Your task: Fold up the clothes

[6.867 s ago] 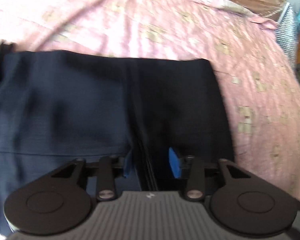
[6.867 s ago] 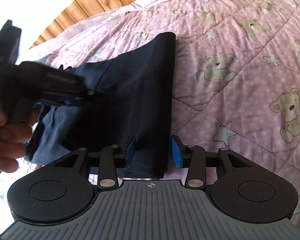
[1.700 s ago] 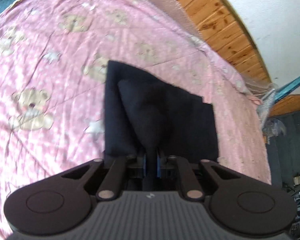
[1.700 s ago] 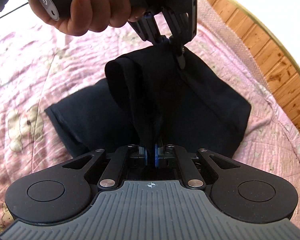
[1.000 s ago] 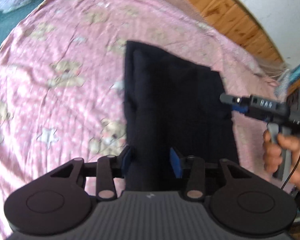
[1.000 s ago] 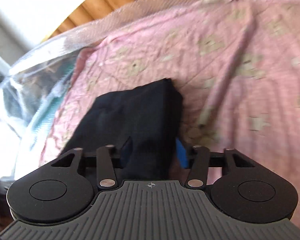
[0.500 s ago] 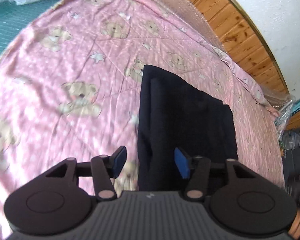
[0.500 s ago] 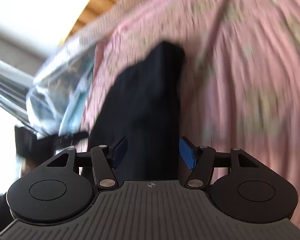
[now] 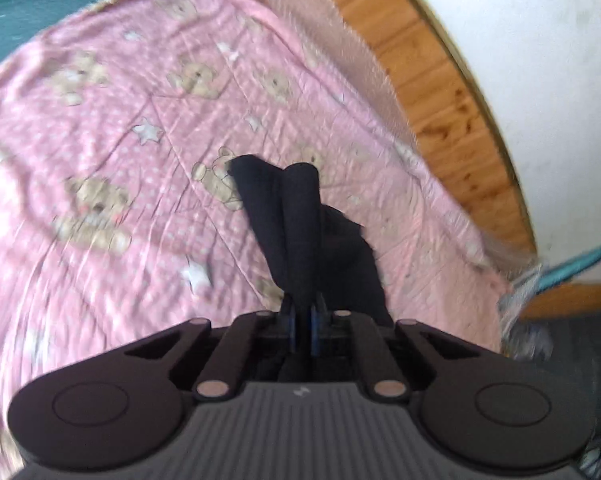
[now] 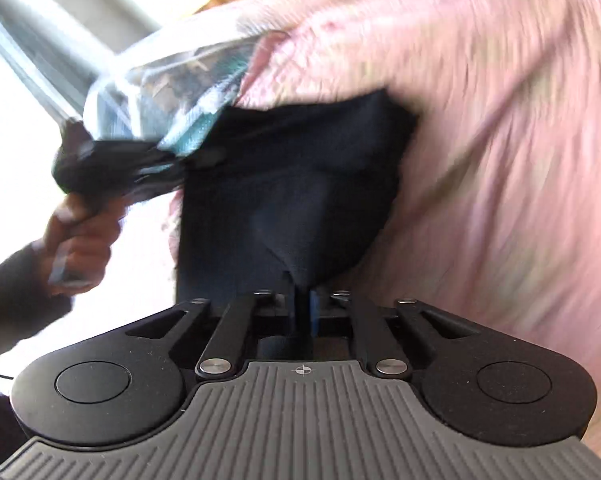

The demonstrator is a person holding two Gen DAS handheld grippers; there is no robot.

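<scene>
Dark garment (image 9: 300, 232): it hangs bunched between your two grippers, lifted over the pink bear-print quilt (image 9: 112, 168); in the left wrist view it runs from the jaws up and away in two rolled folds, with a wider flap falling to the right of them.
Left gripper (image 9: 302, 330): your jaws have just been closing and now stand narrow, pinched on a fold of the dark garment, with the cloth rising straight out from between the blue pads.
Right gripper (image 10: 303, 314): your jaws have just been closing too, and they are clamped narrow on another edge of the dark garment; the cloth fans out above them into a broad dark sheet (image 10: 300, 184).
Left hand (image 10: 80, 240): in the right wrist view you see it at the left of the dark garment, fist around the handle of the other gripper, a dark sleeve behind it; this part is blurred.
Quilt: it lies under and behind the dark garment in both views, streaked by blur in the right wrist view.
Wooden panelling (image 9: 432, 92): it runs along the far edge of the quilt, below a white wall (image 9: 540, 60).
</scene>
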